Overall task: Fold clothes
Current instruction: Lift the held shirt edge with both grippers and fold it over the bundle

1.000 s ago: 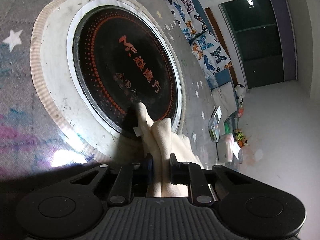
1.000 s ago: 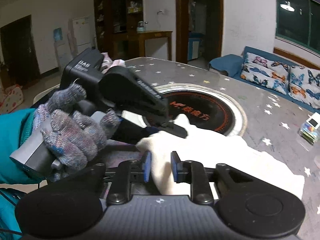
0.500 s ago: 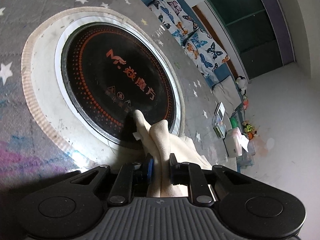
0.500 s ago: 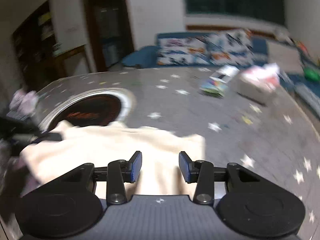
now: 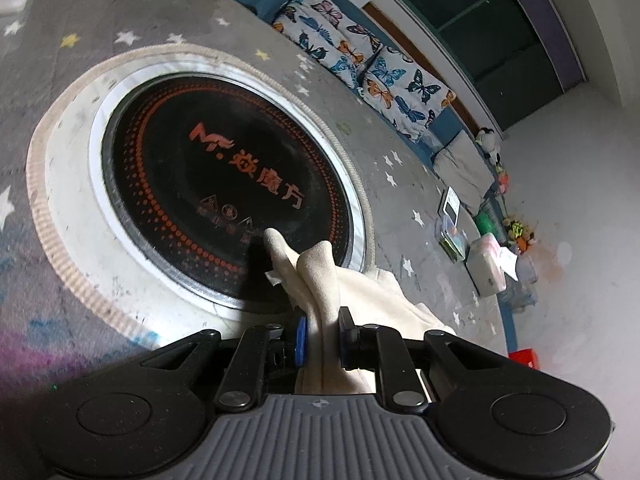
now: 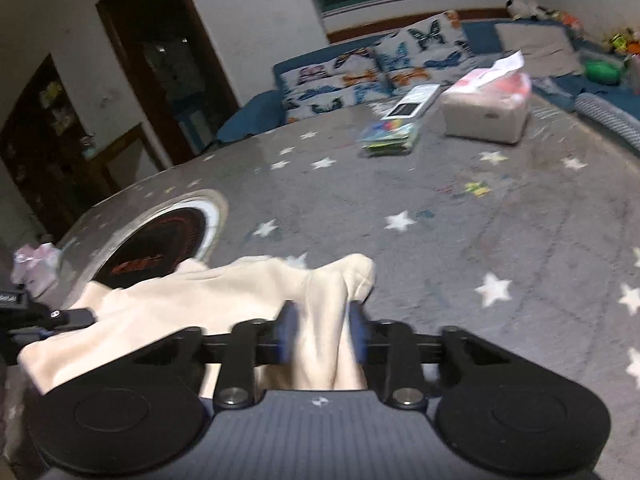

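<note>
While the left gripper [image 5: 322,330] keeps its jaws clamped tight on a bunched fold of the cream cloth [image 5: 320,280], the right gripper [image 6: 322,330] has its jaws closing on another bunch of the same cloth [image 6: 224,296], which already fills the gap between them. Ahead of the left jaws the pinched cloth stands up in two peaks over the near rim of the round black hob [image 5: 224,184] set in the desk [image 5: 400,208]. From the right jaws the cloth spreads out to the left across the grey starred desk, its far edge overlapping the hob [image 6: 160,240], and reaches the left gripper's black fingers [image 6: 68,316] at the left edge of the right wrist view. Well ahead of the right jaws lie a tissue pack [image 6: 486,112] and a small stack of cards [image 6: 390,138]. The right wrist view is motion-blurred.
</note>
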{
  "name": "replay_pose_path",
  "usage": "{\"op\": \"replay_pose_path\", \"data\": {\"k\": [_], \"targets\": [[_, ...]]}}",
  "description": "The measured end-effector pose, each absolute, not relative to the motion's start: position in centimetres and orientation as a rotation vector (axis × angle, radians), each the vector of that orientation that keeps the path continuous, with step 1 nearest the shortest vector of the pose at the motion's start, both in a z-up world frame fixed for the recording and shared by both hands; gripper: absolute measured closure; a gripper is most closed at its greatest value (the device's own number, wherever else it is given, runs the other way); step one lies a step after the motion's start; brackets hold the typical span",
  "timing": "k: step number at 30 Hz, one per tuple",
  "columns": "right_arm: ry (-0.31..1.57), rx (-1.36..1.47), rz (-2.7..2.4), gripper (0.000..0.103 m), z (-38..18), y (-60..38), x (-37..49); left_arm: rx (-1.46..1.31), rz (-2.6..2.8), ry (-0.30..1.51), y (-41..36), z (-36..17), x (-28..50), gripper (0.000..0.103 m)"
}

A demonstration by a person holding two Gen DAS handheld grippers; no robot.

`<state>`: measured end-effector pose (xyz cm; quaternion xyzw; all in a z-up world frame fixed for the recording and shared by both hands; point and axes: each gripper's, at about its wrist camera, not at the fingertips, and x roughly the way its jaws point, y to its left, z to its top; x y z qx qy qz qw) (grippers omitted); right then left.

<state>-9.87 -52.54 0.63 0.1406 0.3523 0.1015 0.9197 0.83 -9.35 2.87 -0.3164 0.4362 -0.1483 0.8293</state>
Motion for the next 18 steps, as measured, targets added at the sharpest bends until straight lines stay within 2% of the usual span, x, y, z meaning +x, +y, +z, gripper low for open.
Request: {"op": "replay_pose_path", "data": {"k": [5,18], "targets": [[0.668,0.284,0.204,0.09,2.0,-52.6,-10.9,-0.598,-0.351,0.901,-10.7,4.5,1.1,0.088],[0.54,0.26,0.058,0.091,6.2,-57.6,-13.3,-0.463,-0.532,0.868,-19.7,7.4,3.0,0.09]]}}
